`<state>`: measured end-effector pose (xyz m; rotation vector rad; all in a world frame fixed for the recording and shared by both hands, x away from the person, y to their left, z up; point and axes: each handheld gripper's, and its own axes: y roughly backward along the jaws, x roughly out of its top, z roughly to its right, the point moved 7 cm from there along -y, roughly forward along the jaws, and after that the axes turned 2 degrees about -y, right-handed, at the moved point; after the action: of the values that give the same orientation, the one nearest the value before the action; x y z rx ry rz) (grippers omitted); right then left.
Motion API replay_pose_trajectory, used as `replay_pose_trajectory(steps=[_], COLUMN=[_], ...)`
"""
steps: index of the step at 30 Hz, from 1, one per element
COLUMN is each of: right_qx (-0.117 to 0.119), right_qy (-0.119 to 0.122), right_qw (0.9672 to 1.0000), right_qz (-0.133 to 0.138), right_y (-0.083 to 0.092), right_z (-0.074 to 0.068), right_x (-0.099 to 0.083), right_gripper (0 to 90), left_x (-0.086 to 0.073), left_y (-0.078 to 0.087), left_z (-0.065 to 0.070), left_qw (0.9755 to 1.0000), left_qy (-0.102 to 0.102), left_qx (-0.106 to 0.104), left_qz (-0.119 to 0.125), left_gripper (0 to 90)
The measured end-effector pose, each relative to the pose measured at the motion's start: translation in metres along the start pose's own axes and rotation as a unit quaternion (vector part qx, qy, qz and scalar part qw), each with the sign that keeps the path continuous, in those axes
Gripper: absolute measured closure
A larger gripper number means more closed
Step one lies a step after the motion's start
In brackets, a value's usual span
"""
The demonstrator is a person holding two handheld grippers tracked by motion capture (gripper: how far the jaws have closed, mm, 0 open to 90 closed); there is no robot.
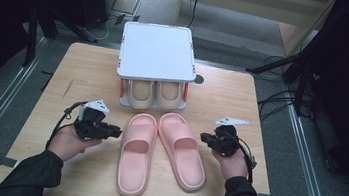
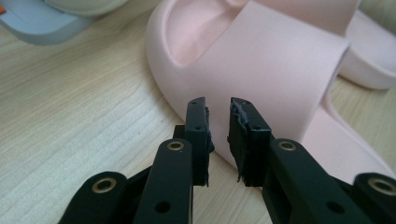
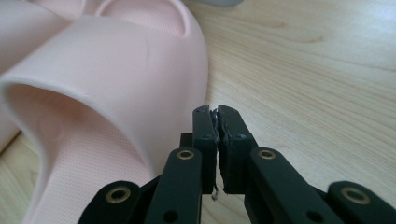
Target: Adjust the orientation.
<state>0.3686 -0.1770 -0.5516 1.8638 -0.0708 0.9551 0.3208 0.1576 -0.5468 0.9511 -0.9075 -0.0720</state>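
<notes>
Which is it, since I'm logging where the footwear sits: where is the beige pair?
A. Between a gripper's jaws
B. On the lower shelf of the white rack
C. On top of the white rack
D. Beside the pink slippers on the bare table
B: the beige pair sits under the top board of the white rack, behind the pink slippers.

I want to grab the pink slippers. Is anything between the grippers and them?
No. Left gripper sits beside the left slipper, right gripper beside the right slipper, with bare table between.
</notes>
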Motion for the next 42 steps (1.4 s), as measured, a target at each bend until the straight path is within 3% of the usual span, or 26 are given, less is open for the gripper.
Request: replay_pose_trajectory(steps=[8, 19, 37, 42], right_qx=[0.008, 0.006, 0.029, 0.029], right_qy=[0.018, 0.018, 0.016, 0.005], right_qw=[0.9995, 0.9996, 0.9994, 0.9996], right_qz=[-0.026, -0.023, -0.006, -0.006], right_y=[-0.013, -0.014, -0.023, -0.022], right_z=[-0.011, -0.015, -0.028, -0.025], right_x=[-0.001, 0.0, 0.006, 0.005], right_gripper=[86.2, 86.2, 86.2, 82.5], left_x=[-0.006, -0.006, -0.004, -0.002], left_y=[-0.011, -0.014, -0.019, -0.014], left_z=[0.001, 0.003, 0.012, 0.008], left_qw=[0.9996, 0.9994, 0.9992, 0.9994], left_qy=[-0.001, -0.002, -0.004, 0.002], left_qx=[-0.003, -0.007, -0.019, -0.004], left_qz=[-0.026, -0.034, -0.035, -0.035], left_gripper=[76.1, 75.8, 73.8, 69.4])
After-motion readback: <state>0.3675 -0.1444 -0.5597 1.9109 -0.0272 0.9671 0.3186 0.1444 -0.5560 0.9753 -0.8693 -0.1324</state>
